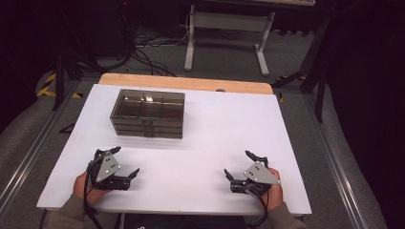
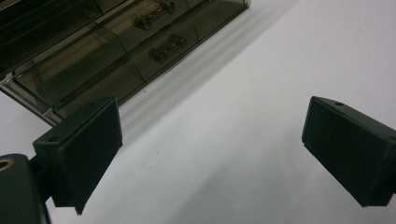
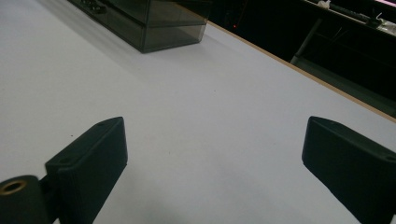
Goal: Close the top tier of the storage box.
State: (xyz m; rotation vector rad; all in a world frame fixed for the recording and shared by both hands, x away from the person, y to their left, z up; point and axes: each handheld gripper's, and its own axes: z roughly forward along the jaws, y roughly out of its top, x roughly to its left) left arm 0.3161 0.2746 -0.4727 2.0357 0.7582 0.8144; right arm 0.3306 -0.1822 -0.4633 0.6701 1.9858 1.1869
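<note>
L gripper [image 1: 125, 161] and R gripper [image 1: 237, 164] rest low on the white table [image 1: 205, 129] near its front edge, both w/ jaws spread wide, nothing between them. Smoked-plastic drawer box [image 1: 148, 113] sits toward the table's far-left, well apart from both, drawers shut.

No legible text, label, brand or number anywhere. Smoked drawer box [image 1: 147, 113]: faces and handles unmarked in high view and both gripper views. Grey plates on the grippers: blank. White surface [image 1: 215, 129]: blank. One sign-like mark only, yellow-black hazard striping [image 1: 47, 84] on the floor left of the box, no wording.
</note>
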